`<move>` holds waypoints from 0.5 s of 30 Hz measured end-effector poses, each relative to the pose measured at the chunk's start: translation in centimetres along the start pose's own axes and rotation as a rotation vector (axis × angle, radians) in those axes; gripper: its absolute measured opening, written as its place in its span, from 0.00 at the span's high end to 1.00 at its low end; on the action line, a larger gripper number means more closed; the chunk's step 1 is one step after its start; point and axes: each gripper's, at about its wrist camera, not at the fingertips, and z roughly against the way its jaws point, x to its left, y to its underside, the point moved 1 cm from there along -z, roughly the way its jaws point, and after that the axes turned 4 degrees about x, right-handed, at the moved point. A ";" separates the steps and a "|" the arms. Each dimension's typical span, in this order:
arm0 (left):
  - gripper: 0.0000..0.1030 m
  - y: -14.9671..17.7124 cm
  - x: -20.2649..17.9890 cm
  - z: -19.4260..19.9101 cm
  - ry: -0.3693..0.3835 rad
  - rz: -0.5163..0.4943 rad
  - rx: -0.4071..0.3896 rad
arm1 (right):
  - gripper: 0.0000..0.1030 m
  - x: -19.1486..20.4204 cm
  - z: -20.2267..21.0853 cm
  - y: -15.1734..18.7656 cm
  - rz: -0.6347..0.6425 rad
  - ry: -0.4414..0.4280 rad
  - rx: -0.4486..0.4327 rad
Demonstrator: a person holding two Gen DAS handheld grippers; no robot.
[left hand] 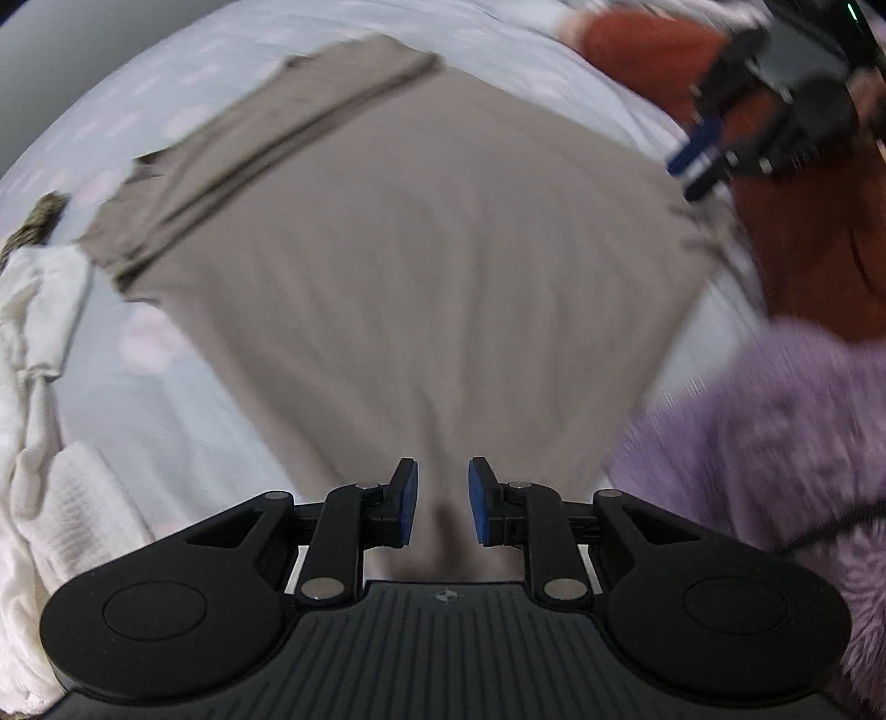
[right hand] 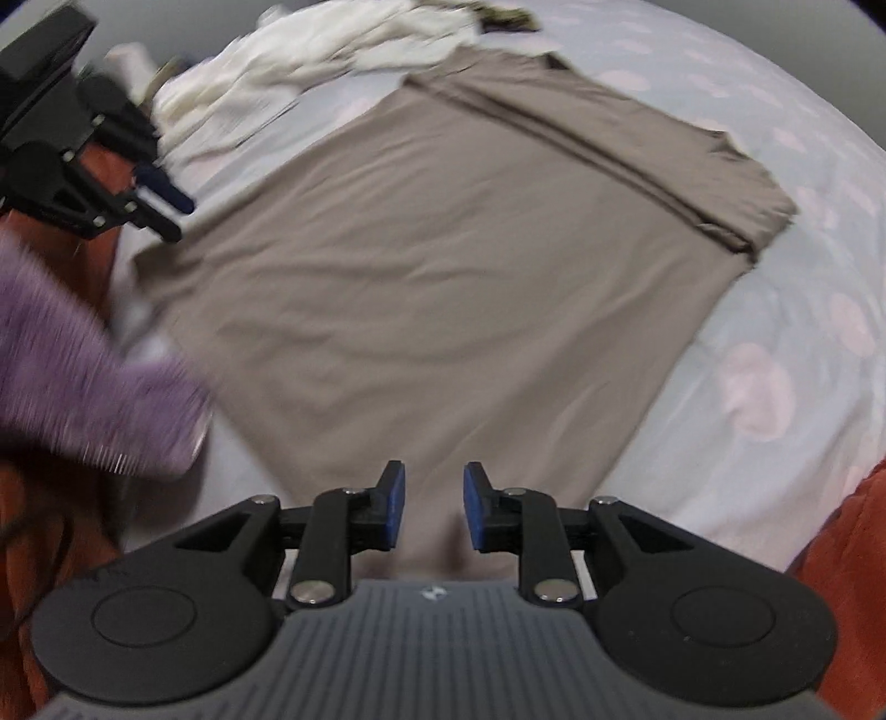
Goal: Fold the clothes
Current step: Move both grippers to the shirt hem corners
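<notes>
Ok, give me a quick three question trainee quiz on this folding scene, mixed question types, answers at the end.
1. True or false: the taupe garment lies spread on the bed sheet.
2. Which best describes the left gripper? A) open, jaws apart over the taupe cloth; B) shut on a purple sleeve; C) out of view.
3. Fill in: the heap beside the taupe garment's folded end is the ____ clothes.

Key: 1 true; 2 A; 3 white.
</notes>
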 end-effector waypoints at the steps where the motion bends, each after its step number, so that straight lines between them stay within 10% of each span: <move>1: 0.82 0.2 -0.6 -0.3 -0.002 -0.015 0.004 | 0.75 0.6 -0.2 0.3 0.019 -0.005 0.009; 15: 0.92 3.1 -2.3 -3.6 -0.037 -0.041 0.049 | 0.62 3.3 -3.1 1.2 0.182 -0.015 0.148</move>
